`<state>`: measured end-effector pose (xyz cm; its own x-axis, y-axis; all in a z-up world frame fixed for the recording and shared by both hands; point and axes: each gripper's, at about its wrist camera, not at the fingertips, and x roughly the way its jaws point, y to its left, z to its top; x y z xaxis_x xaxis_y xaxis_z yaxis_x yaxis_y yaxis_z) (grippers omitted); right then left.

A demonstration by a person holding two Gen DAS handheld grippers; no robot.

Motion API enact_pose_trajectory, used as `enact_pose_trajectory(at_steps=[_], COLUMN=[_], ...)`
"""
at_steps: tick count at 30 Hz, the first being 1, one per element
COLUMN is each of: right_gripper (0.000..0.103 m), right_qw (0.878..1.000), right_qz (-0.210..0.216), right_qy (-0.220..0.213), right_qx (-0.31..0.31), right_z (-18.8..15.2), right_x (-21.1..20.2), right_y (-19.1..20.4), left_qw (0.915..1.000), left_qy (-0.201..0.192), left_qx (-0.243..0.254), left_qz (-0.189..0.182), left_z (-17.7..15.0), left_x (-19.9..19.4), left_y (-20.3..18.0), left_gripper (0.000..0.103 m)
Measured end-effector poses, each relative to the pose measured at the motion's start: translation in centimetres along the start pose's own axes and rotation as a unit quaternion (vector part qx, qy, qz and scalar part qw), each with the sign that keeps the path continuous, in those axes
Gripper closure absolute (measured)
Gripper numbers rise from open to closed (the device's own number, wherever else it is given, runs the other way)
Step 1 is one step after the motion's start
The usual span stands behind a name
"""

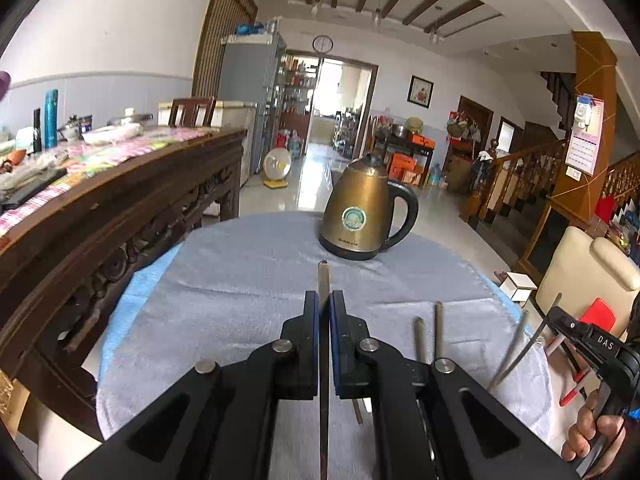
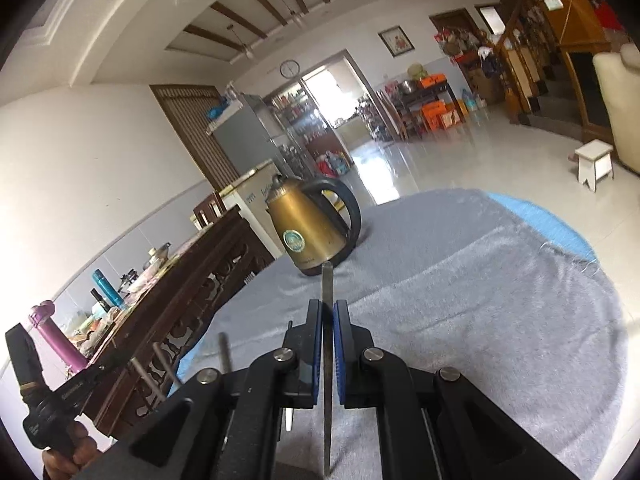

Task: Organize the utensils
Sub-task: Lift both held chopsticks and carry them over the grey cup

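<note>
Left gripper: black two-finger tool with blue pads, clamped tight on a thin flat grey metal utensil handle that pokes out past the fingertips toward the brass-coloured electric kettle with a black handle.
Right gripper: same make, jaws pinched on a second flat grey metal utensil strip, its tip pointing at the kettle's base in the right wrist view.
Which utensil: cannot tell whether either is a knife, fork or spoon; the working ends are hidden behind the grippers.
Other utensils: several slim metal rods stand up on the near side of the kettle, between the two grippers; what holds them is hidden.
Surface: grey fleecy cloth over the round table that carries the kettle.
Handling: judged light, stiff and smooth; polished metal of this kind can pivot or slip in a pinch on its flat faces.
Where to hold: mid-handle across the broad faces, as now, gives the pads most contact; a hold nearer the tip would likely let it swing.
Risk: a held strip may knock the upright rods on the near side of the kettle.
</note>
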<state>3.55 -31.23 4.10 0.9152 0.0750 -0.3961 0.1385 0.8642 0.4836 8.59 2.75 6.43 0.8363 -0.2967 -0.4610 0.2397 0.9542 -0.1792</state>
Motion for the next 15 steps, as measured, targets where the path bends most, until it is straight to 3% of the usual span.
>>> enact_pose_trajectory(at_steps=[5, 15], right_gripper=[0.097, 0.097], right_qw=[0.999, 0.992], right_qz=[-0.013, -0.006], right_qy=[-0.03, -0.083], right_qx=[-0.038, -0.095], right_z=[-0.5, 0.8], right_x=[-2.8, -7.7], right_y=[1.8, 5.4], left_qw=[0.9997, 0.9967], left_qy=[-0.024, -0.062], left_qx=[0.008, -0.013], left_qz=[-0.001, -0.05], left_z=[-0.3, 2.3], left_x=[-2.9, -7.1], left_y=[-0.8, -2.7], left_gripper=[0.098, 0.098])
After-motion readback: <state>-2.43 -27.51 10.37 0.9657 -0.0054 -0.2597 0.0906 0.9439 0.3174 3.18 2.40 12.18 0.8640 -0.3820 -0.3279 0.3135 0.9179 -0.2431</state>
